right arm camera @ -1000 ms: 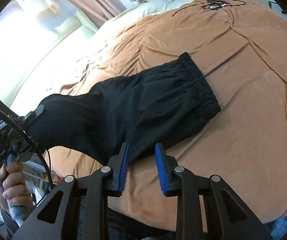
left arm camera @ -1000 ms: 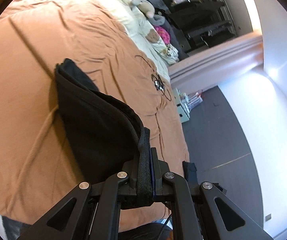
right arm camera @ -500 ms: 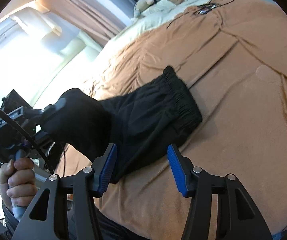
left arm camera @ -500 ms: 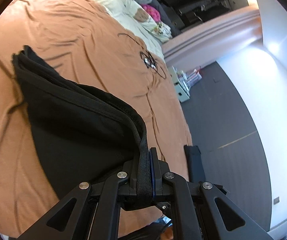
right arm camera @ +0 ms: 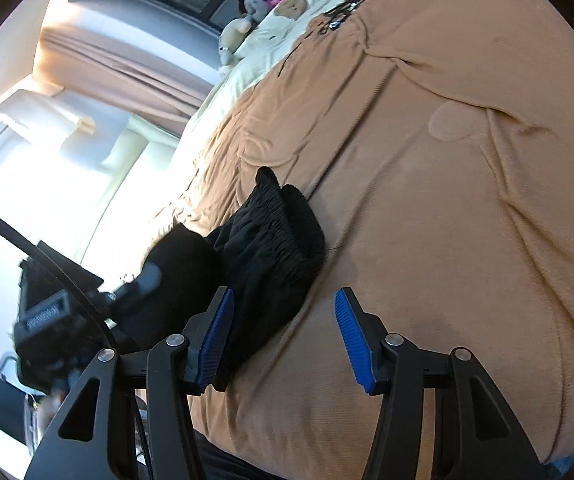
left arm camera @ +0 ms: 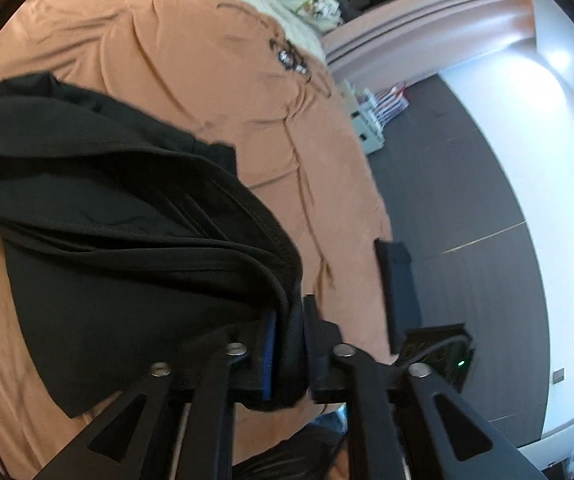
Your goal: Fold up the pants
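The black pants (left arm camera: 99,240) lie partly folded on an orange-brown bedspread (left arm camera: 191,72). My left gripper (left arm camera: 289,344) is shut on a hem of the pants and holds it lifted over the rest of the fabric. In the right wrist view the pants (right arm camera: 263,256) are bunched, elastic waistband at their far end, on the bedspread (right arm camera: 447,200). My right gripper (right arm camera: 283,340) is open and empty, its left finger beside the near edge of the pants. The left gripper shows there at the left (right arm camera: 127,292), holding the raised fabric.
A black cable with earphones (left arm camera: 291,60) lies on the bed farther up, also seen in the right wrist view (right arm camera: 339,12). Pillows and stuffed toys (right arm camera: 247,16) sit at the bed's head. The bed's right edge drops to a dark floor (left arm camera: 467,184).
My left gripper has carried the held hem over toward the waistband, bunching the pants shorter. My right gripper has opened wider and swung to the right of the pants.
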The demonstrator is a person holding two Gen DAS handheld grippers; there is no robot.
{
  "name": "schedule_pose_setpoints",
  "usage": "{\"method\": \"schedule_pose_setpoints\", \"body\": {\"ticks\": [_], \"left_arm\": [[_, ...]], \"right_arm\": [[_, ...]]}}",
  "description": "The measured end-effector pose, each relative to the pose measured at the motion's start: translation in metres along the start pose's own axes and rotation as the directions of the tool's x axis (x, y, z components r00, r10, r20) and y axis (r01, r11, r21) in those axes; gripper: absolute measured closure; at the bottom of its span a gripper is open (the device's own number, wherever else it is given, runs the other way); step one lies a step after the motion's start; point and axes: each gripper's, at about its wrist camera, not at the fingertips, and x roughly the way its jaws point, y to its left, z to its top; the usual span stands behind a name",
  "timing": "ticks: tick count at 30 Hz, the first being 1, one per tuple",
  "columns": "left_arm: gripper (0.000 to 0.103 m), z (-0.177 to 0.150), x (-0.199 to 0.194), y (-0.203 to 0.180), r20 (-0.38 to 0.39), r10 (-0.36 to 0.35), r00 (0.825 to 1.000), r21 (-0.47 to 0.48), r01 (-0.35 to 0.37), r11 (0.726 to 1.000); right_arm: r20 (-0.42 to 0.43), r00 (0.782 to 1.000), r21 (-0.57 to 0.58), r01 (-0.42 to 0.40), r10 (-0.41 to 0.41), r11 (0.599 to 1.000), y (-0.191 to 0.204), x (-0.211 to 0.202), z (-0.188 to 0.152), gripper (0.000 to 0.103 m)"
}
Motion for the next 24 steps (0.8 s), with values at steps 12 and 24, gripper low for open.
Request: {"method": "schedule_pose_setpoints", "body": {"ticks": [12, 24], "left_arm": [[0.019, 0.001, -0.049, 0.038, 0.085, 0.094, 0.992, -0.049, -0.09, 0.995], [0.013, 0.019, -0.055, 0.099, 0.091, 0.186, 0.978, -0.171, -0.168, 0.971]], "right_arm": [[-0.024, 1.0, -0.068, -0.003, 0.002, 0.998, 0.015, 0.014, -0.003, 0.032], [-0.07, 0.997, -0.119, 0.009, -0.018, 0.993, 0.046, 0.055, -0.004, 0.023]]}}
